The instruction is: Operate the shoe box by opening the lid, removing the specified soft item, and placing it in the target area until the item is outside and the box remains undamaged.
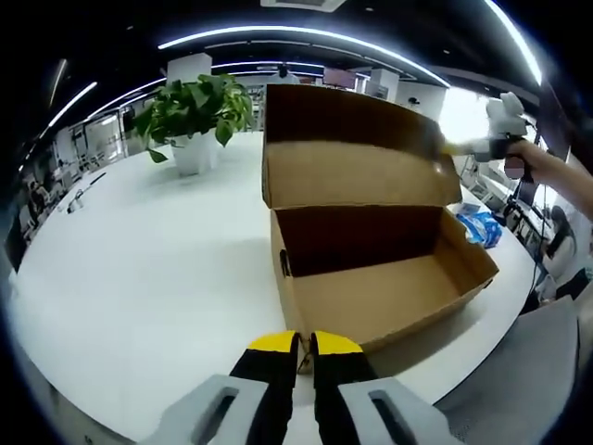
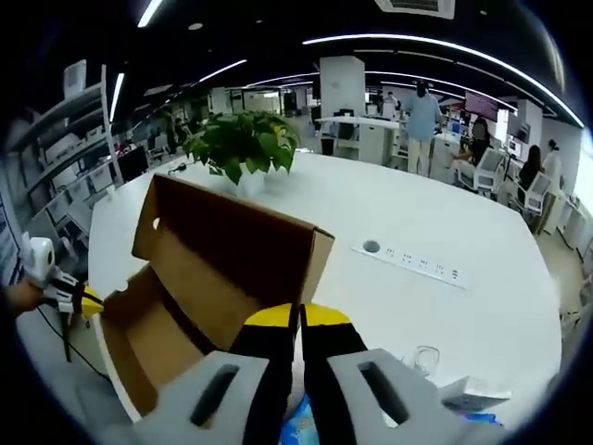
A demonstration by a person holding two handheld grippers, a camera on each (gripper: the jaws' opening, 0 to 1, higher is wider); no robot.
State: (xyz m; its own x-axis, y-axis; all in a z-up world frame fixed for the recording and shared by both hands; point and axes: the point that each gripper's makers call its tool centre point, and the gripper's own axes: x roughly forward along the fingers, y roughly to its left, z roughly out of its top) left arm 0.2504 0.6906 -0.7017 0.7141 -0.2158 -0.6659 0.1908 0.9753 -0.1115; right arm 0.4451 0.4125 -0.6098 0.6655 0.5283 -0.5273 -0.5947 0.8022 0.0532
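Note:
A brown cardboard shoe box (image 1: 380, 297) stands open on the white table (image 1: 148, 278), and its inside looks bare. The lid (image 1: 352, 139) stands upright behind it. My left gripper (image 1: 306, 345) is shut on the box's near corner; its yellow tip also meets that corner in the right gripper view (image 2: 91, 301). My right gripper (image 2: 298, 317) is shut on the lid's side edge (image 2: 315, 260), and it reaches in at the lid's right edge in the left gripper view (image 1: 500, 139). A soft blue-and-white packet (image 1: 480, 224) lies on the table just right of the box.
A potted green plant (image 1: 195, 111) stands behind the box to the left. A white power strip (image 2: 408, 258) is set into the table. A grey chair back (image 1: 519, 371) is at the table's near edge. People stand at desks far behind (image 2: 424, 116).

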